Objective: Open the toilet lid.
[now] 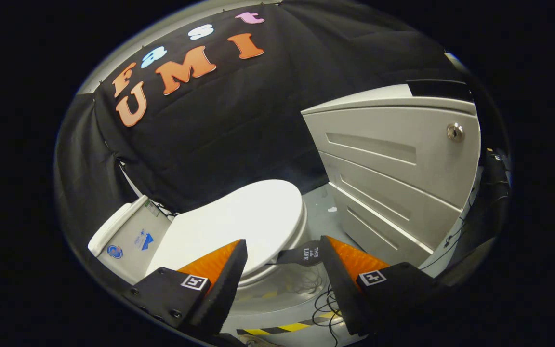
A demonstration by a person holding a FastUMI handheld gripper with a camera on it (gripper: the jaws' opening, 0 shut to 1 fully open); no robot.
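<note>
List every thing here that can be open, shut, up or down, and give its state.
White oval toilet lid: down, closed over the bowl.
Dark fabric pull tab at the lid's front edge: lying free between the fingers, ungripped.
Grey panelled cabinet with round lock: drawers shut.
Gripper: open, fingers apart just before the lid's front edge.

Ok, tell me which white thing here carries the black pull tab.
The toilet lid, closed; its black tab hangs off the front edge between the open hand-held gripper fingers. The drawer cabinet has a lock only.

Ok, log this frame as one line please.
hand-held gripper: open, holding nothing | toilet lid: closed | pull tab: at lid's front edge, between fingers | contact: none yet
</note>
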